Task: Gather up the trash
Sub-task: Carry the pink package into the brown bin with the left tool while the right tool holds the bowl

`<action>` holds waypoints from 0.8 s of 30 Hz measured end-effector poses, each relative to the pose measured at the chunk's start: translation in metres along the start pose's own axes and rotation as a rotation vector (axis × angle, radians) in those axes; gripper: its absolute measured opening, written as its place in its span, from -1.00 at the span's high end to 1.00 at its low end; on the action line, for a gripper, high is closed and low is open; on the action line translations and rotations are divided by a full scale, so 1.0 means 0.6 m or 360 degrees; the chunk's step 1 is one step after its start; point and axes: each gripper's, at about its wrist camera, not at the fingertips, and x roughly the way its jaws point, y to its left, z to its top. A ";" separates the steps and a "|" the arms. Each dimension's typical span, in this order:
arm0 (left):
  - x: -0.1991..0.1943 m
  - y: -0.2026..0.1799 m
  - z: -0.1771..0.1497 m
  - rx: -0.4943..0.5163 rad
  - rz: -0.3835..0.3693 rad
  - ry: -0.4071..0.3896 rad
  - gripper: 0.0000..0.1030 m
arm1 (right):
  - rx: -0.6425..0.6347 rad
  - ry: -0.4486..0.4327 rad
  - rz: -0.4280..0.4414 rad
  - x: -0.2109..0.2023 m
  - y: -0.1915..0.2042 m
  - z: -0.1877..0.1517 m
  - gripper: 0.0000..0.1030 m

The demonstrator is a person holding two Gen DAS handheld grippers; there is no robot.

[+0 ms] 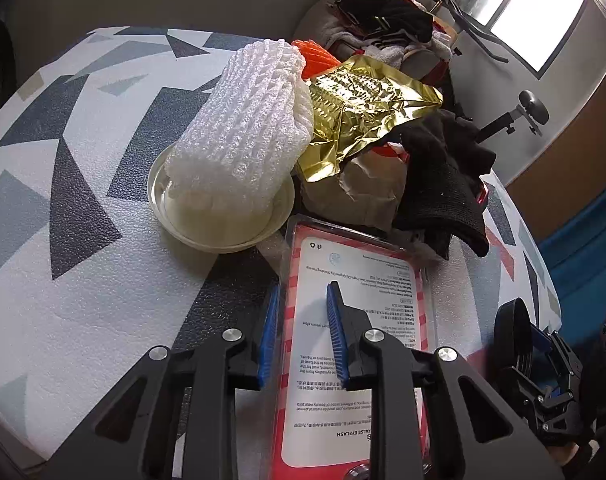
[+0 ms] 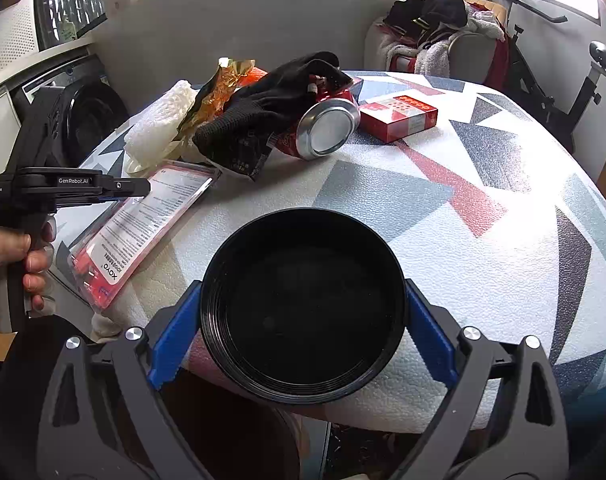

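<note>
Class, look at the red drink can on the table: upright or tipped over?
Tipped over: the red can lies on its side, its round silver end facing the camera.

Trash pile [image 2: 239,120] blocks far side; tabletop [image 2: 483,240] right open.

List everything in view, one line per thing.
Table: one, white with grey, black and red shapes, under it all.
Eyelash pack: one, red and white in clear plastic, flat at the table's near edge, its side between the left pads.
Foam net: one, white, standing in a dish.
Dish: one, cream, beyond the pack.
Foil wrapper: one, gold, crumpled beside the net.
Glove: one, black, draped over the can.
Can: one, red, on its side.
Box: one, red, beyond the can.
Bowl: one, black, gripped at the table edge.
Left gripper: black, blue pads, closed on the pack.
Right gripper: black, blue pads, holding the bowl.
Hand: on the left gripper's handle.
</note>
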 end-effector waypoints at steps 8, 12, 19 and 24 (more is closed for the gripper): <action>-0.068 -0.022 -0.051 0.0085 -0.0063 -0.0092 0.92 | -0.0010 -0.0032 -0.0011 -0.036 0.011 -0.012 -0.80; -0.122 -0.060 -0.070 0.0283 -0.0037 -0.0184 0.93 | -0.0009 -0.0048 -0.0007 -0.054 0.018 -0.019 -0.80; -0.186 -0.121 -0.121 0.0597 -0.0001 -0.0275 0.93 | -0.0004 -0.0097 -0.0010 -0.090 0.026 -0.033 -0.80; -0.204 -0.147 -0.175 0.0665 -0.0078 -0.0232 0.93 | 0.0011 -0.0123 -0.0014 -0.113 0.025 -0.048 -0.80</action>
